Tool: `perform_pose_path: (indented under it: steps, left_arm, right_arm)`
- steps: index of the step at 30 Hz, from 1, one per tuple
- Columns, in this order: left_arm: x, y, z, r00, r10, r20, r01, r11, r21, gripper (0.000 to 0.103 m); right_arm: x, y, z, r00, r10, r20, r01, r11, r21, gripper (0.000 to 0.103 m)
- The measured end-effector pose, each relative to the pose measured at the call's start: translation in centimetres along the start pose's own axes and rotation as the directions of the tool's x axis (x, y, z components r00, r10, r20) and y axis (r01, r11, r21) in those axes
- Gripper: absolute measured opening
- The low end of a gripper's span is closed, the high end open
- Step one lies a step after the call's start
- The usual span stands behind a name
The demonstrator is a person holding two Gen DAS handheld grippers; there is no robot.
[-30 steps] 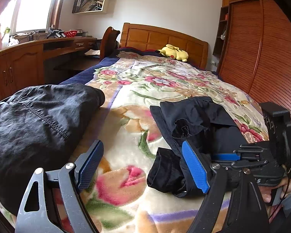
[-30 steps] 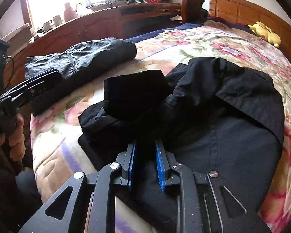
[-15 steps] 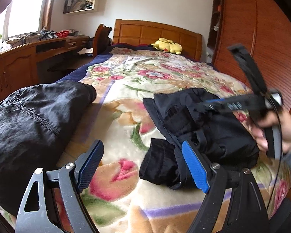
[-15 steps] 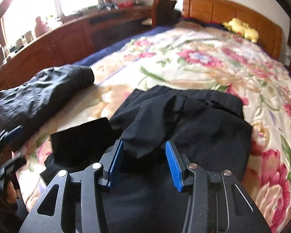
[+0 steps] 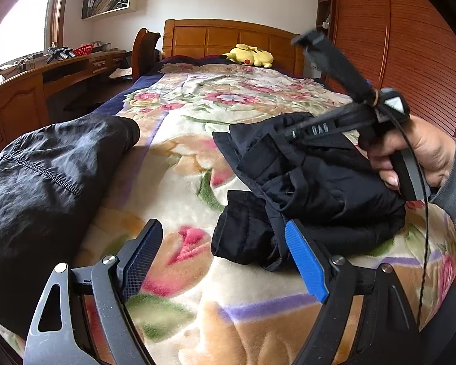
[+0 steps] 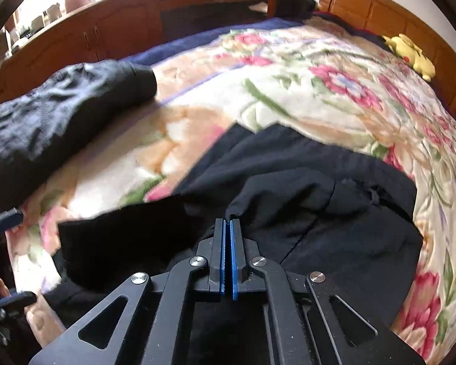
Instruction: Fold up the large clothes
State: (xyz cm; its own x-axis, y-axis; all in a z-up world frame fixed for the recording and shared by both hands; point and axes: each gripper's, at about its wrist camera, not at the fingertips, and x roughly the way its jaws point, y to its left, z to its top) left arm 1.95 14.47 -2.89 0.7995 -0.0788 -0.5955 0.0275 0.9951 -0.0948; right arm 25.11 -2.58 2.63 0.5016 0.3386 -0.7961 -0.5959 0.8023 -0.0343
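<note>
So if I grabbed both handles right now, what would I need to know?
Right gripper: just closed, pinching a fold of the black garment.
Left gripper: open, empty, above the floral blanket near that garment.
Things: black garment bunched at the bed's near end; a second dark garment lies further left.
Done: partly gathered only.
Left: lay it flat and finish folding.

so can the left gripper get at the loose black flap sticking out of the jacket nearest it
Probably yes. The left gripper is open and empty, and the flap lies just ahead of its right finger on the blanket with nothing between. The right gripper pinches the jacket further back, clear of that path.
</note>
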Motion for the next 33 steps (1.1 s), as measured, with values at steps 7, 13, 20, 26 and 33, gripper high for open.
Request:
perform_pose_path:
  steps: [7, 13, 20, 26, 33]
  left_arm:
    - [-0.3, -0.7, -0.1, 1.0, -0.016, -0.001, 0.016, 1.0, 0.027, 0.084]
    - [-0.1, -1.3, -0.6, 1.0, -0.027, -0.016, 0.028, 0.998, 0.049, 0.084]
    - [0.1, -1.7, -0.4, 0.998, -0.066, -0.007, 0.066, 0.997, 0.031, 0.076]
    - [0.9, -2.6, -0.2, 0.995, -0.099, -0.026, 0.1, 0.994, 0.035, 0.05]
    - [2.2, -3.7, -0.5, 0.99, -0.119, -0.076, 0.123, 0.991, 0.052, 0.042]
  right_arm:
    - [-1.4, 1.3, 0.7, 0.996, 0.028, 0.086, -0.026, 0.999, -0.018, 0.002]
    - [-2.6, 0.0, -0.3, 0.989, -0.011, 0.147, 0.013, 1.0, -0.012, 0.011]
    - [-5.8, -3.1, -2.3, 0.964, -0.127, 0.233, 0.126, 0.992, 0.017, 0.065]
    - [-3.9, -8.0, -5.3, 0.964, -0.193, 0.185, 0.166, 0.974, 0.151, 0.066]
    - [-0.9, -11.5, -6.8, 0.965, -0.228, 0.129, 0.192, 0.95, 0.245, 0.066]
